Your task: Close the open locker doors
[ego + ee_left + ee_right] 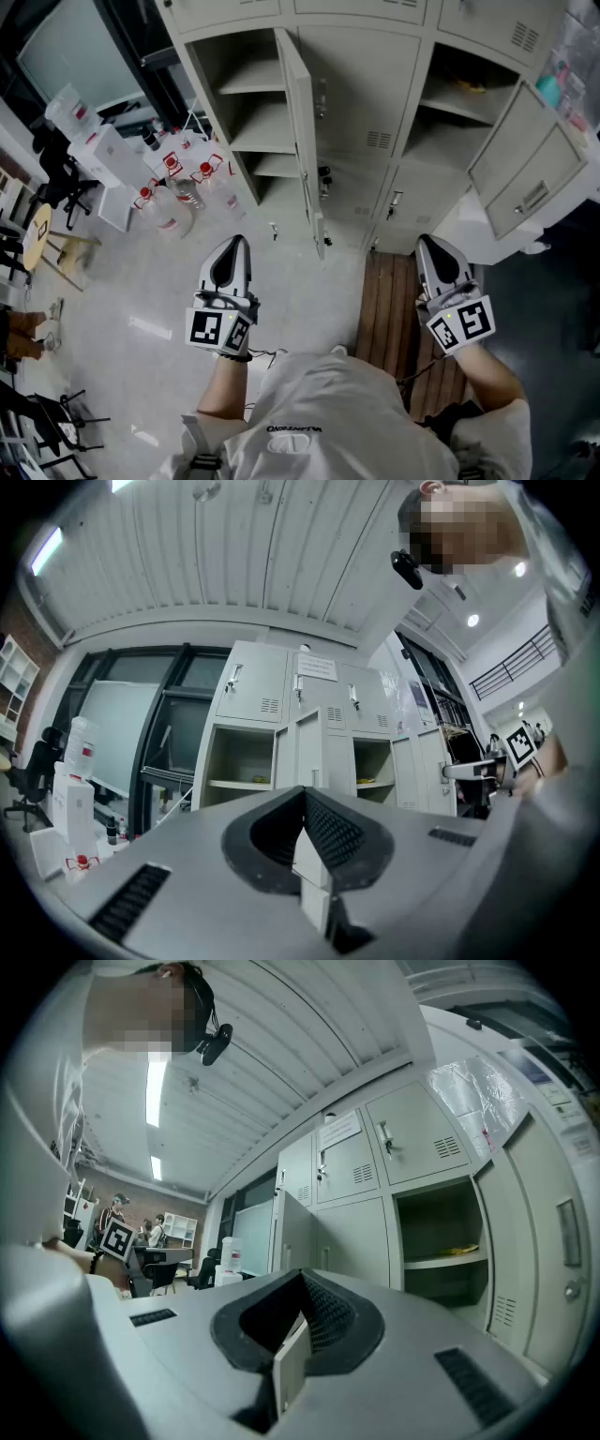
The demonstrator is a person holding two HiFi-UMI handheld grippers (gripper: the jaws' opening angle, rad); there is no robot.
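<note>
Two doors of the pale grey metal locker bank (pixel 375 103) stand open, while the doors between and above them are shut, each with a small vent grille. The left door (pixel 302 122) is seen almost edge-on as a thin tall panel; beside it bare shelves are shown in its compartment. The right door (pixel 532 173) is shown face-on, with a recessed panel and a handle plate, and a small yellow thing (pixel 472 87) is seen on the shelf of its compartment. The left gripper (pixel 236 244) is held with its jaws pressed fully together, nothing between them and nothing touched; the right gripper (pixel 427 244) is likewise closed and empty, and both are kept well apart from the lockers. The left door is found ahead of the left gripper and slightly to its right, between the two grippers. The right door is found ahead of the right gripper and off to its right. Both doors are upright, long axis vertical; the left door's free edge is pointed out towards the person, while the right door is swung wider, out to the right.
</note>
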